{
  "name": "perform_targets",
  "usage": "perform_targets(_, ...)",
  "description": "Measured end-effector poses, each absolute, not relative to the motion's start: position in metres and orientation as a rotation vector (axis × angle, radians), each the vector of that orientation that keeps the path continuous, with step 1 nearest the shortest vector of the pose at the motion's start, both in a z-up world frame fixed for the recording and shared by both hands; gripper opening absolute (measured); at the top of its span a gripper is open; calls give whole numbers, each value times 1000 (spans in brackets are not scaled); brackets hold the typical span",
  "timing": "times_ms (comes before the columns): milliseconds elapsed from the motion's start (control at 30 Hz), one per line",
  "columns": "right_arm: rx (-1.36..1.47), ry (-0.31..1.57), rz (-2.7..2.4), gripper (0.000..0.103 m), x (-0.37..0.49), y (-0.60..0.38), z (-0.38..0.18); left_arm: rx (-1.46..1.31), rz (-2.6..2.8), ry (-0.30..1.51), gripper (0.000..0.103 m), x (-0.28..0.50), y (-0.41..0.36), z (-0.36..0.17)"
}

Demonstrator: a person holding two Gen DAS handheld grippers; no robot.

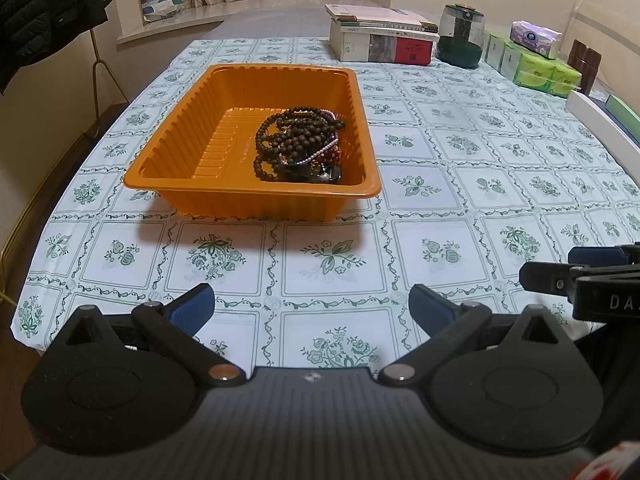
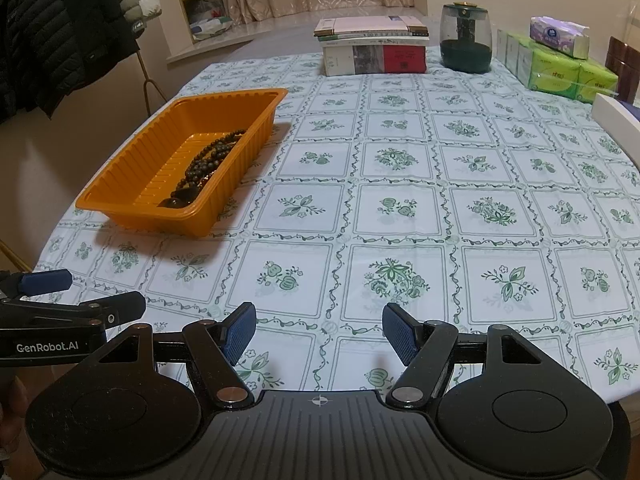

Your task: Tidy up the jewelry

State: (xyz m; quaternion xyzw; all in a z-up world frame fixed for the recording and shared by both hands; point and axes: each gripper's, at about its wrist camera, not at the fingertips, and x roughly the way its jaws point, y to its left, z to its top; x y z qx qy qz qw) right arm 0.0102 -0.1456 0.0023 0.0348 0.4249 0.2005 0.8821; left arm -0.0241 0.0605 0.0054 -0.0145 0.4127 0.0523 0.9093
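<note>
In the left wrist view, the left gripper (image 1: 311, 306) is seen above the near part of the tablecloth (image 1: 440, 168), its blue fingers (image 1: 192, 308) spread wide with nothing between them. An orange tray (image 1: 168, 176) is placed further ahead on the cloth, and a heap of beaded jewelry (image 1: 298, 144) is gathered in its right half.

In the right wrist view, the right gripper (image 2: 319, 334) is also held with fingers (image 2: 240, 332) spread and empty. The tray (image 2: 132, 184) is seen at the left, well apart from it, with the jewelry (image 2: 208, 160) inside. Books (image 2: 372, 46) are stacked at the far edge.
</note>
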Motion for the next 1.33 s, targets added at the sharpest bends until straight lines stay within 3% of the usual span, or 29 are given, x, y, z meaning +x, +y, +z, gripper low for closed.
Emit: perform_targets(1333,74,903,424,70,13,-144,-3,-34,110,831,102,-21,62,5)
